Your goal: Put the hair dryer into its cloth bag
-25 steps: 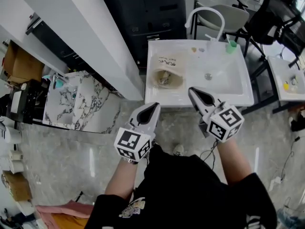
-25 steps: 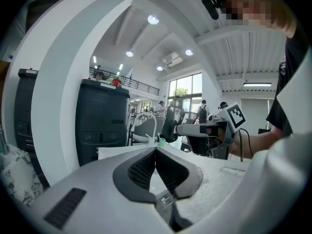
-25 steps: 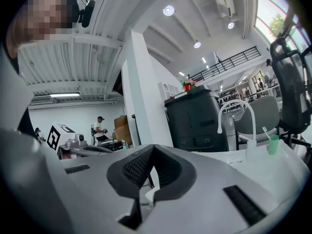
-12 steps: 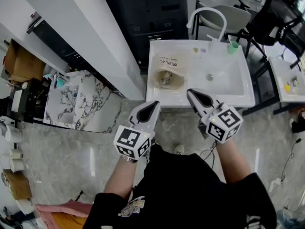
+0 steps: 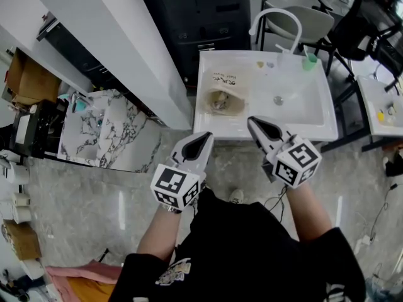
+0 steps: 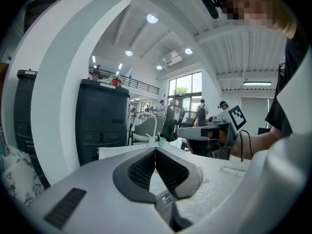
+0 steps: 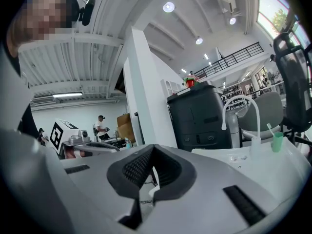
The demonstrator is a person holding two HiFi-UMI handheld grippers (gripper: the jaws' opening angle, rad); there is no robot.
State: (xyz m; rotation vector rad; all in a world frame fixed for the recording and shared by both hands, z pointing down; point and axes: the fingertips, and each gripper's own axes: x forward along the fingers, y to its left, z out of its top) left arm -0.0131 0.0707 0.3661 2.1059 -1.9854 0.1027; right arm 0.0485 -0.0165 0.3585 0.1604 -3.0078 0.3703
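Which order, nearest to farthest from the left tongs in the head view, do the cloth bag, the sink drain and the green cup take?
1. Cloth bag, at the left end of the basin, just beyond the left tongs.
2. Drain, mid-basin, further right.
3. Green cup, at the far right corner.

On white table (image 5: 302,115): cloth bag (image 5: 222,97), green cup (image 5: 308,61)
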